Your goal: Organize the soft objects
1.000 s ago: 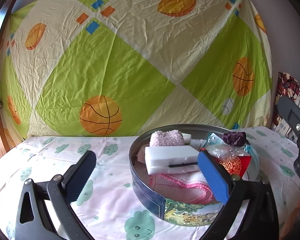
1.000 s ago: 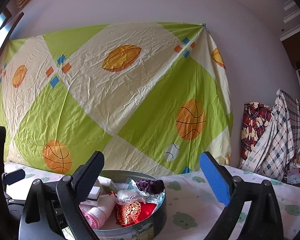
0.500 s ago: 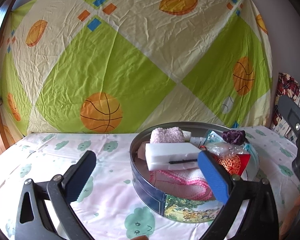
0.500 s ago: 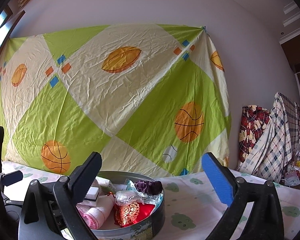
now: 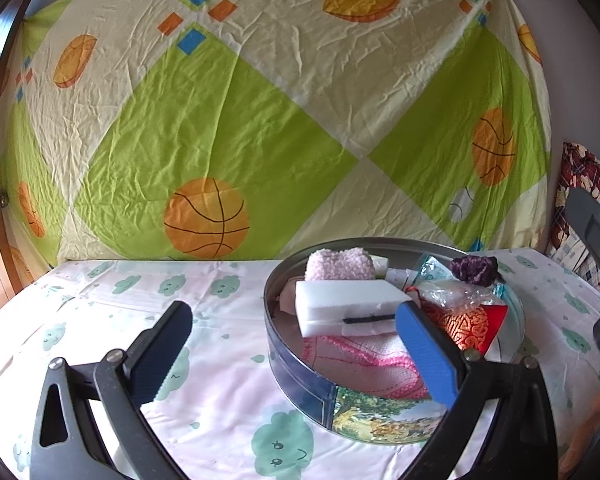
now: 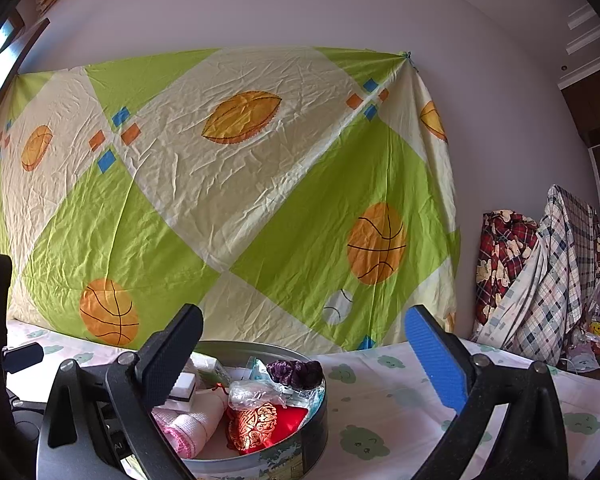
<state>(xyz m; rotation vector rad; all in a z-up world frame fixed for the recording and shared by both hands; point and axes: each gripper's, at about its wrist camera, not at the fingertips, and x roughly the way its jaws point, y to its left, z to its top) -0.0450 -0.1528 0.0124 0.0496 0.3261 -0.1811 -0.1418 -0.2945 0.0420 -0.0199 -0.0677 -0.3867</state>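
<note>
Spreading slightly wider than a second ago, the right gripper [image 6: 304, 356] hangs empty; the left gripper [image 5: 296, 348] gapes too, its finger hiding part of the round tin [image 5: 300, 384] of soft objects at lower right

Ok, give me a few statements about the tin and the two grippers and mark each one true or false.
1. The white sponge lies inside the round tin. True.
2. The left hand-held gripper is shut on the sponge. False: its jaws stand open and hold nothing.
3. A purple item sits near the tin's far rim. True.
4. The right hand-held gripper holds the red pouch. False: it is open and empty, and the pouch lies in the tin.
5. The tin is empty. False: it holds the sponge, a pink cloth and more.
</note>
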